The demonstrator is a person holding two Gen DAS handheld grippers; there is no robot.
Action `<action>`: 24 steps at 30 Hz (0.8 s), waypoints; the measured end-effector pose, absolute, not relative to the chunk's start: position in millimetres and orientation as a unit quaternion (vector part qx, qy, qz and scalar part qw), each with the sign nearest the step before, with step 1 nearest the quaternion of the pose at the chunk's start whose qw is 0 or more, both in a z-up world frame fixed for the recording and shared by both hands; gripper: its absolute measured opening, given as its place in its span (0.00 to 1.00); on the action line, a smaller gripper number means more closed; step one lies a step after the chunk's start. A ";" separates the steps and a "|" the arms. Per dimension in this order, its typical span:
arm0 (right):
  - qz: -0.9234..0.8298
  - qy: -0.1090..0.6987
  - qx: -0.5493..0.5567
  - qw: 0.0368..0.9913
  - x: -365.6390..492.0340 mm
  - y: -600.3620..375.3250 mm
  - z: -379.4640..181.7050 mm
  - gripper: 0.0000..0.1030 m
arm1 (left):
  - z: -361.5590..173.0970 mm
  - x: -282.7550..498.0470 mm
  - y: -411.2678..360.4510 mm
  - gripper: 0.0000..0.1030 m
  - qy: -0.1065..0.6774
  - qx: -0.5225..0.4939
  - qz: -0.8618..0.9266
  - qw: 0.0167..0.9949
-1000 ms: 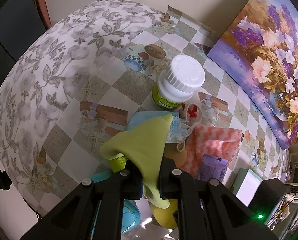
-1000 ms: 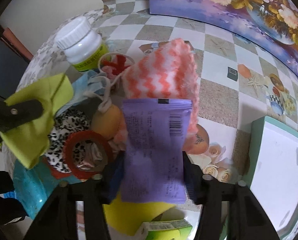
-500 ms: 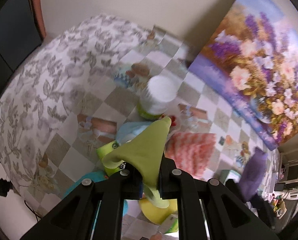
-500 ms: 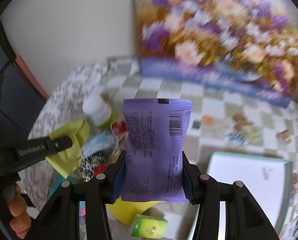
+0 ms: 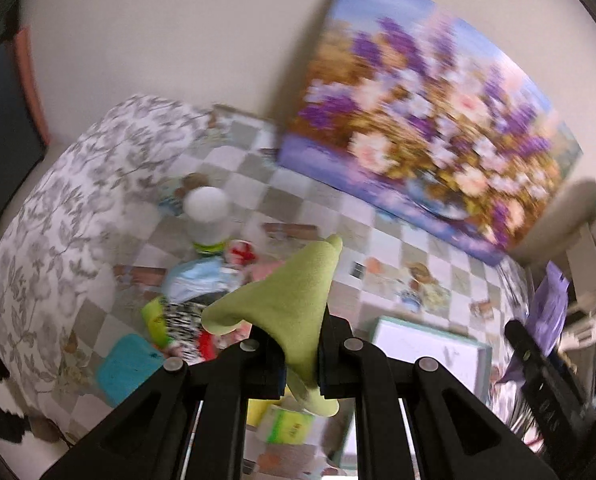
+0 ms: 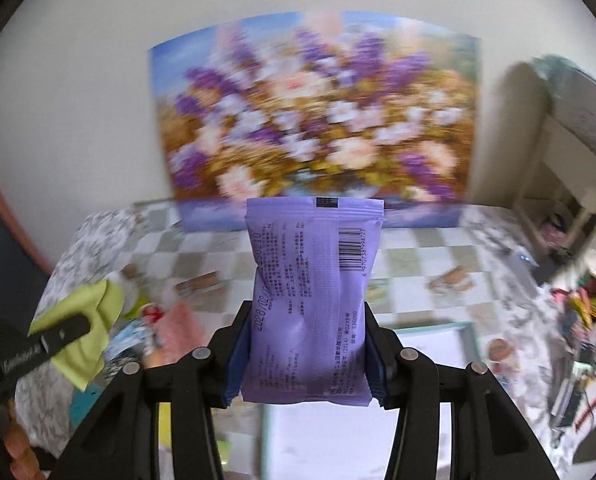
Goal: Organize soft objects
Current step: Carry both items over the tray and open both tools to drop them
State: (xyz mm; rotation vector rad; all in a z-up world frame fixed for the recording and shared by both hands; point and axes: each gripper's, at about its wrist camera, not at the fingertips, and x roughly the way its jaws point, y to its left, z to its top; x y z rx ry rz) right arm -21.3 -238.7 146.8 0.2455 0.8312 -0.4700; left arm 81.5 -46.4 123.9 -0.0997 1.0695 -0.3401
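Both tools now lifted off the table w/ their picks: left tool (image 5: 301, 354) pinches green cloth (image 5: 282, 312), right tool (image 6: 305, 364) clamps purple packet (image 6: 311, 300). Pile (image 5: 202, 300) sits below at left; white box (image 5: 429, 348) near right, prob. drop spot.

Even, soft indoor light, no hard shadows or glare. Bkgd motion-blurred in both views, esp. flower painting (image 6: 313, 120); purple packet (image 6: 311, 304) sharp. Fisheye bends edges, dark corners.

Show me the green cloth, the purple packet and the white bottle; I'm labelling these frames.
green cloth (image 5: 286, 300): left wrist view, middle of the raised fold.
purple packet (image 6: 311, 292): right wrist view, centre of the printed back.
white bottle (image 5: 206, 210): left wrist view, its blurred white cap.
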 end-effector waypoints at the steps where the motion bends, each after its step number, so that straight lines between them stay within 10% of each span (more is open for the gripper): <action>1: -0.239 0.395 0.121 0.879 -30.4 -248.5 148.7 0.50 | 123.9 75.4 -58.9 0.11 0.507 -0.038 -0.171 0.844; 24: -0.341 0.501 0.187 0.773 -86.8 -380.4 51.8 0.51 | 17.1 -13.8 -247.5 0.11 0.597 0.135 -0.291 0.735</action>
